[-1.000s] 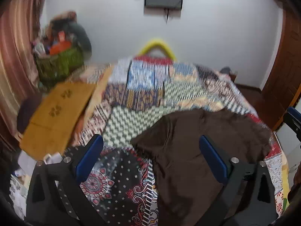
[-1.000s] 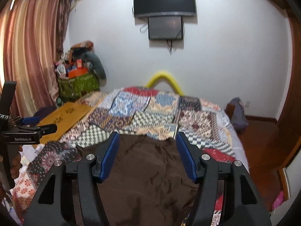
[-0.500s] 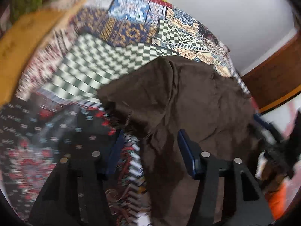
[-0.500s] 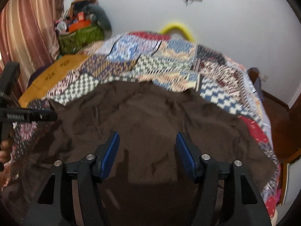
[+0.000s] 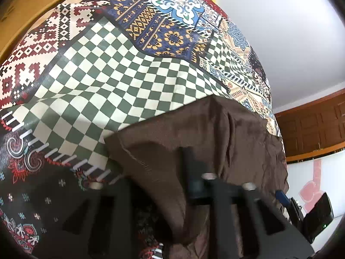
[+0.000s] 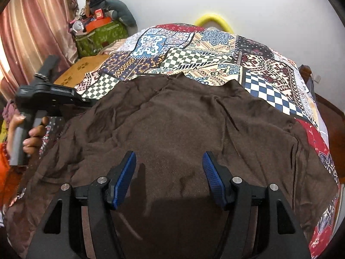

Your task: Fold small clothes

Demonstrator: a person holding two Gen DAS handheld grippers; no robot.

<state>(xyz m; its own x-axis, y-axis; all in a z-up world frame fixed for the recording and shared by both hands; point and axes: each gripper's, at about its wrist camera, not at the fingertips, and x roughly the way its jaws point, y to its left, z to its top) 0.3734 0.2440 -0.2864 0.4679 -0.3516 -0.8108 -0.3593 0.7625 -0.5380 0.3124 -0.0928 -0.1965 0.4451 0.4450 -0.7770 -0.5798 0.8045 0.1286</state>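
A dark brown garment [image 6: 183,129] lies spread and wrinkled on the patchwork bedspread [image 6: 194,49]. My right gripper [image 6: 169,174] is open and hovers just above the garment's near middle. My left gripper [image 5: 159,172] is low at the garment's left edge [image 5: 194,129], with a fold of brown cloth between its blurred fingers; whether the jaws are closed on it does not show. The left gripper also shows in the right wrist view [image 6: 49,97], held by a hand at the garment's left side.
A tan mat [image 6: 82,71] and a green bag piled with items [image 6: 101,32] sit at the bed's far left by pink curtains [image 6: 32,32]. A yellow hoop [image 6: 213,20] stands behind the bed. A wooden door [image 5: 312,125] is to the right.
My left gripper dropped down to the garment's left edge and its fingers came closer together around the cloth. My right gripper tilted down and moved lower over the garment, staying open.
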